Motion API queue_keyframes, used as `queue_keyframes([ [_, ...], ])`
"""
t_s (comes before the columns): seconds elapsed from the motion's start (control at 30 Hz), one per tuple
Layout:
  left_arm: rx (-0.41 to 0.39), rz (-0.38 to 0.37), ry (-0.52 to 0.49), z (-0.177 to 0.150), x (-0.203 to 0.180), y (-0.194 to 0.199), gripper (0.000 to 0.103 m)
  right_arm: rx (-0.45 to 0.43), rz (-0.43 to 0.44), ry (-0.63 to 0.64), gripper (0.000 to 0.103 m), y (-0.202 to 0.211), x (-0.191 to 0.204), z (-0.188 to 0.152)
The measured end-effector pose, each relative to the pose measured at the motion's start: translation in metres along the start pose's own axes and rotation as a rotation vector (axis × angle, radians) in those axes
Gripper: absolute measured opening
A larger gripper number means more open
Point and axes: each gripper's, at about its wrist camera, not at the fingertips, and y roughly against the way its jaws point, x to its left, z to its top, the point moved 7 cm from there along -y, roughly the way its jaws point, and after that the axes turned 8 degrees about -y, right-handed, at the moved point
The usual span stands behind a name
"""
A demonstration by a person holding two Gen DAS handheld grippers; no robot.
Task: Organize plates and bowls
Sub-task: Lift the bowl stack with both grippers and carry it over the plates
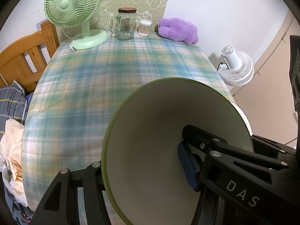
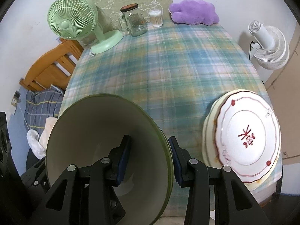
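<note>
Bowl, wide, conical and smooth, olive-green outside and matte cream inside, is held above the plaid quilted tablecloth at the table's near edge. Its left wall is pinched by the left gripper, and its right wall is clamped between the blue pads of the right gripper. To the right, glossy scalloped white plates with red motifs are stacked at the cloth's corner.

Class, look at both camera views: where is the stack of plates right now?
The stack of plates sits at the table's near right corner in the right wrist view, right of the held green bowl.
</note>
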Motion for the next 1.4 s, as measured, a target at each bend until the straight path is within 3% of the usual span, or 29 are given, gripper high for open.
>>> queue_keyframes([
  [1.4, -0.025, 0.021, 0.055, 0.029, -0.146, -0.033, 0.060, 0.010, 0.013, 0.069, 0.044, 0.039, -0.147, 0.038],
])
